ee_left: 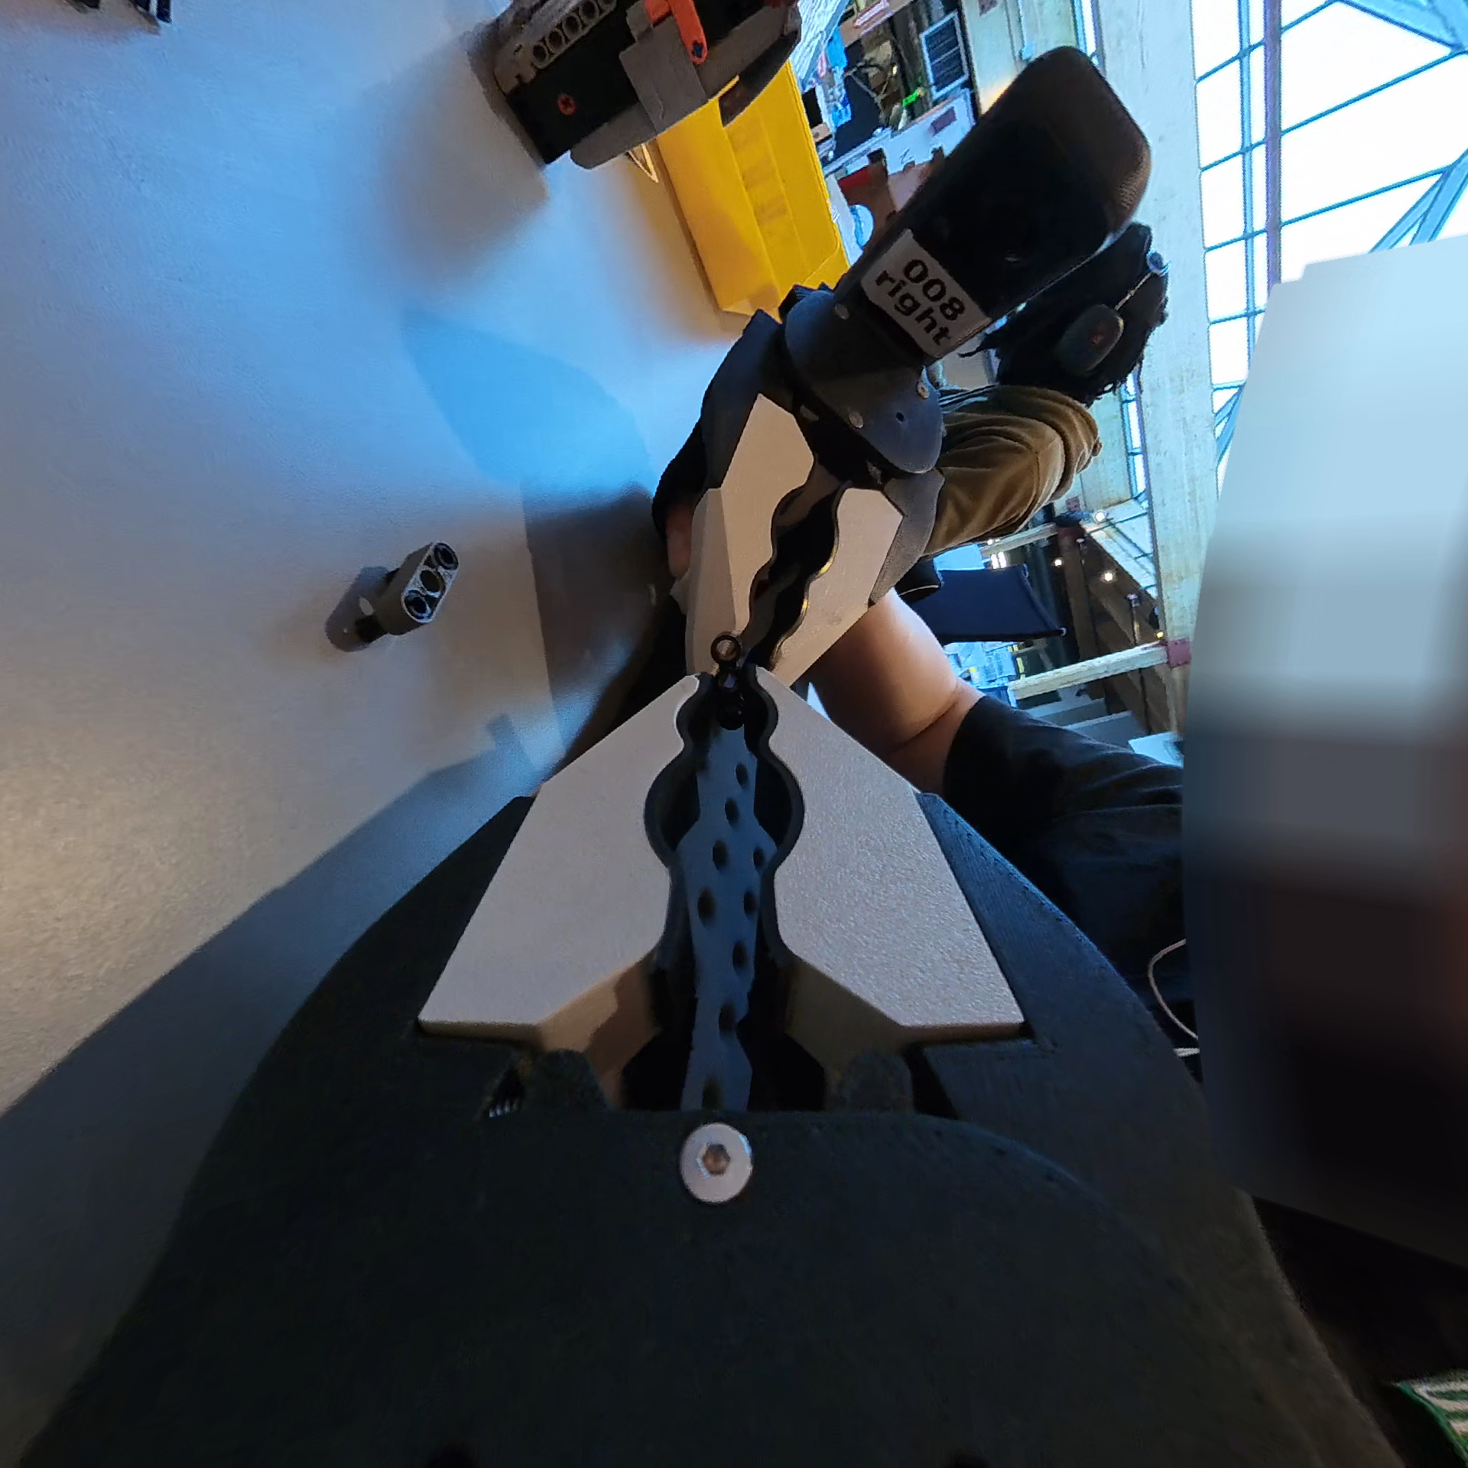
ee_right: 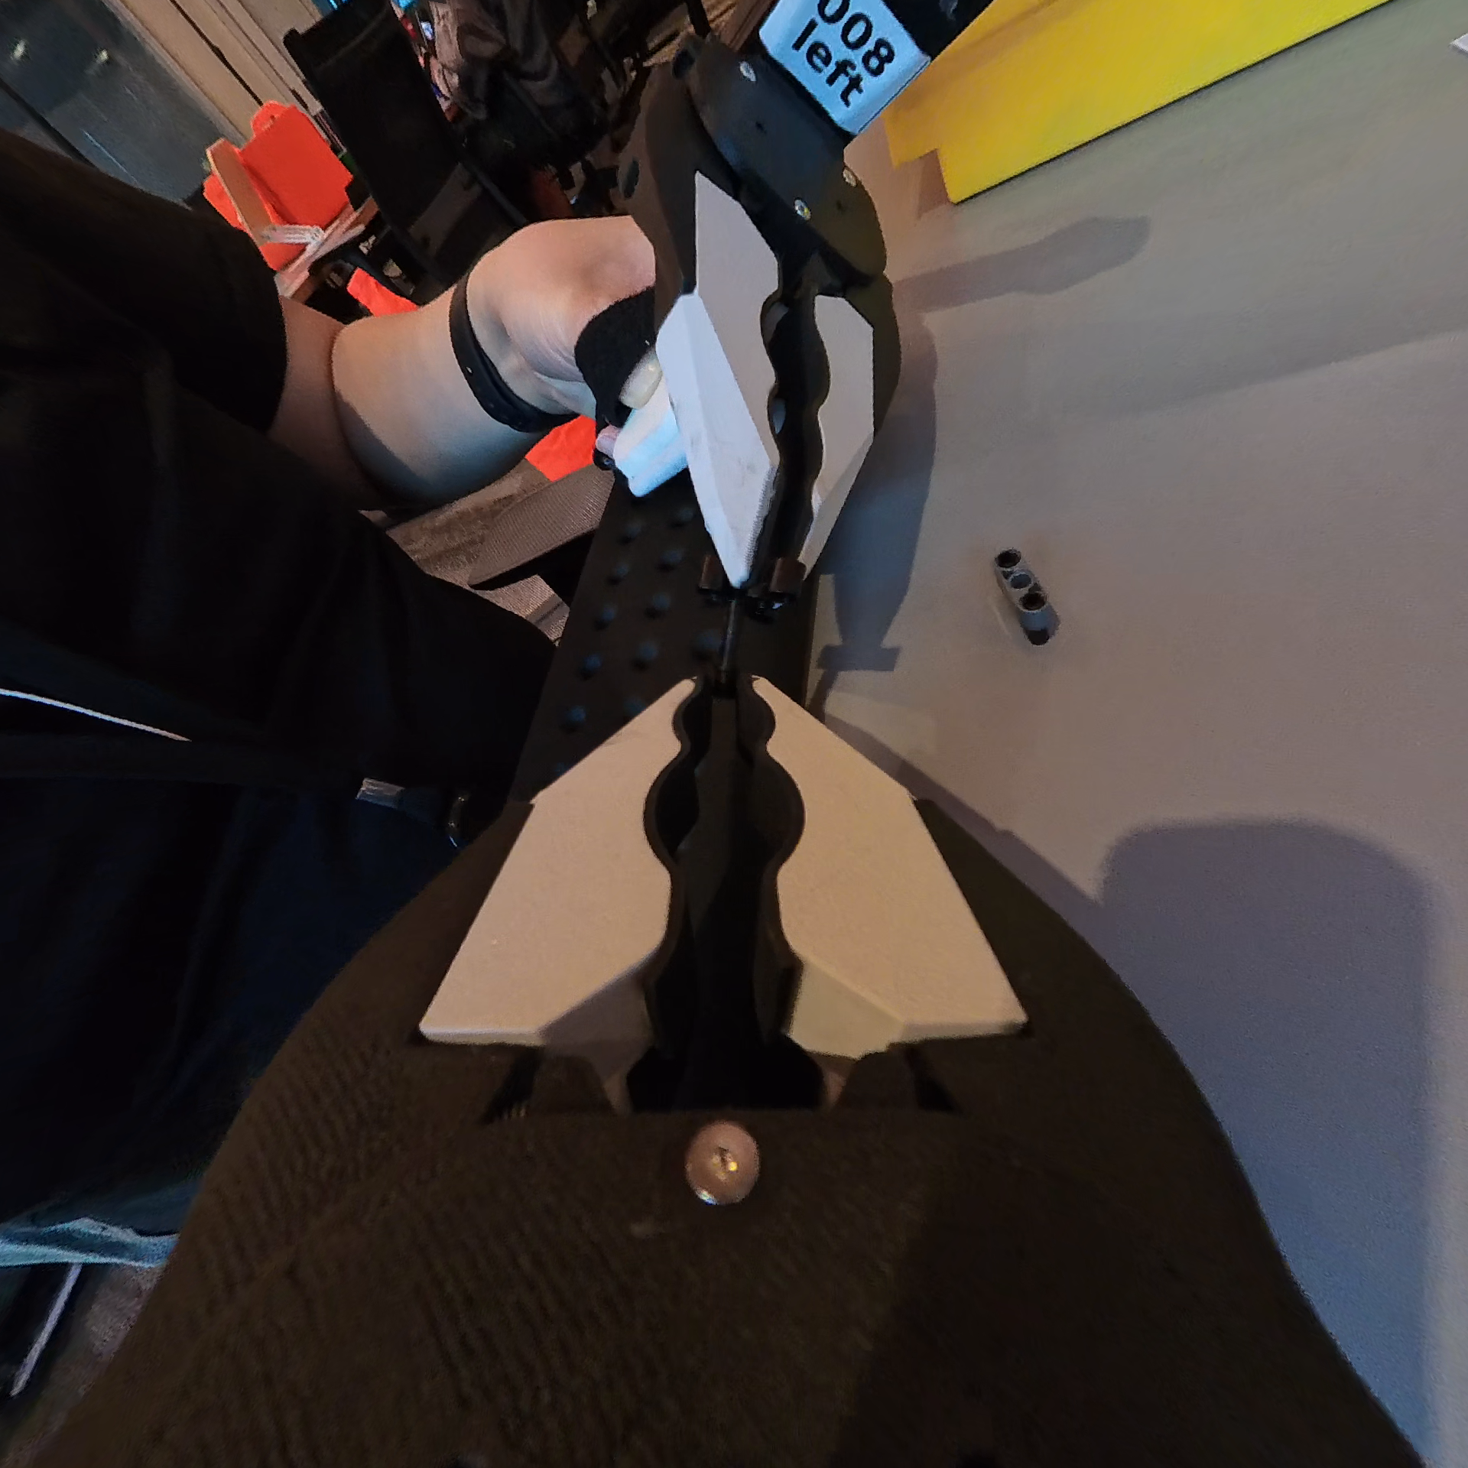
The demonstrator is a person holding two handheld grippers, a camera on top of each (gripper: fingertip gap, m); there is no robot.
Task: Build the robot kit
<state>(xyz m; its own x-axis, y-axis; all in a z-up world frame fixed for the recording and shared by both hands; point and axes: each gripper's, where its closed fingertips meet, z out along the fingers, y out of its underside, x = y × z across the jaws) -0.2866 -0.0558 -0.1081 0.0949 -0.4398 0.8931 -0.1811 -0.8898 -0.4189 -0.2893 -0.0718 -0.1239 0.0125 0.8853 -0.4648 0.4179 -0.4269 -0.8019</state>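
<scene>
In the left wrist view my left gripper [ee_left: 727, 687] is shut on a dark perforated plate [ee_left: 724, 874] that runs edge-on between its fingers. In the right wrist view the plate [ee_right: 635, 612] hangs from the left gripper [ee_right: 766, 568] beside the table edge. My right gripper [ee_right: 724, 685] is shut on a thin black pin [ee_right: 729, 639], whose far end meets small black connector parts [ee_right: 743, 597] at the left gripper's tips. The two grippers face each other tip to tip above the table edge. The right gripper [ee_left: 755, 643] shows with a small black ring [ee_left: 724, 647] at its tips.
A small grey three-hole beam [ee_left: 417, 596] lies alone on the pale table [ee_left: 238, 318]; it also shows in the right wrist view [ee_right: 1025, 596]. A yellow bin [ee_left: 747, 198] and a black, grey and orange brick assembly [ee_left: 620, 71] stand farther back. A person sits behind. Only a small space, under 4 cm, lies between the two pairs of fingers.
</scene>
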